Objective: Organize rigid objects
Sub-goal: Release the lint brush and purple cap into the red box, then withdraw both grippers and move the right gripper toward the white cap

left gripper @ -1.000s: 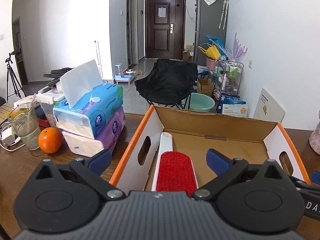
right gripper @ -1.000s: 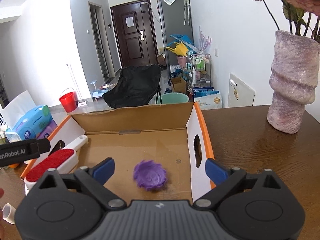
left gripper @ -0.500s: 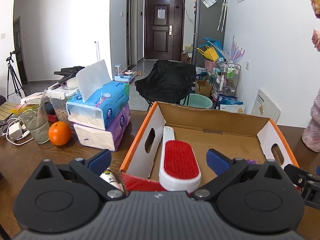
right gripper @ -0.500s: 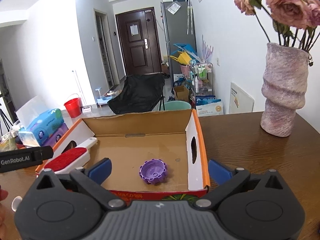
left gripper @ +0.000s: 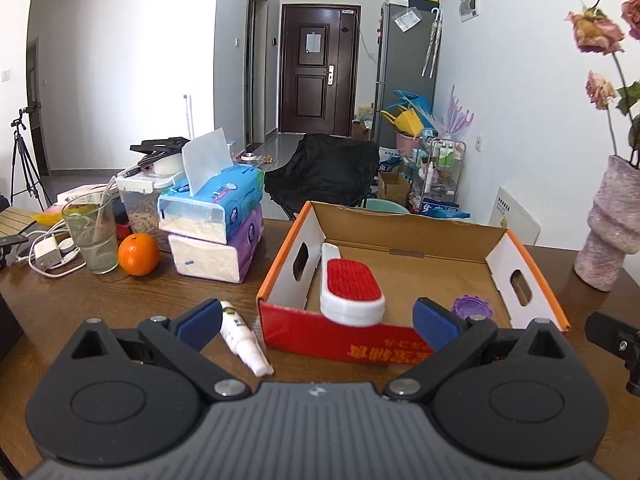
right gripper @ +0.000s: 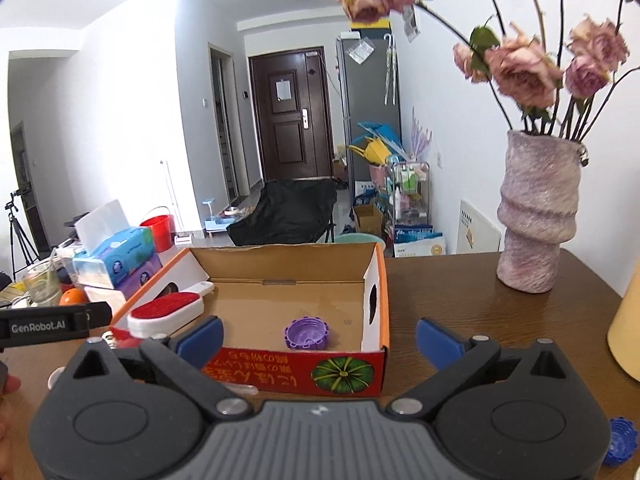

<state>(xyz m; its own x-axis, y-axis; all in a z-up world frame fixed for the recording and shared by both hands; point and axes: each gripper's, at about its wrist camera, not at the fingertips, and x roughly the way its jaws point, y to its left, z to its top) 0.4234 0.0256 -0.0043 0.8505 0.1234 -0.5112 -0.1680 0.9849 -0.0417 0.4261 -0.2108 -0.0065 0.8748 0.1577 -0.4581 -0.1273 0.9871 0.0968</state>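
An open cardboard box (left gripper: 408,340) with orange rims stands on the wooden table; it also shows in the right wrist view (right gripper: 304,372). Inside, a white lint brush with a red pad (left gripper: 350,286) leans on the front left wall, also seen in the right wrist view (right gripper: 166,312). A purple lid (right gripper: 307,334) lies on the box floor, partly visible in the left wrist view (left gripper: 472,307). A small white tube (left gripper: 244,338) lies on the table left of the box. My left gripper (left gripper: 318,326) and right gripper (right gripper: 318,336) are open and empty, in front of the box.
Stacked tissue packs (left gripper: 216,224), an orange (left gripper: 138,254), a glass (left gripper: 90,236) and cables sit at the left. A purple vase of dried roses (right gripper: 538,216) stands at the right. A blue lid (right gripper: 620,440) lies by the right gripper; a yellow object (right gripper: 628,328) is at the right edge.
Both grippers have pulled back and away from the box, so its red front wall and the white tube now show. The brush and purple lid stay inside.
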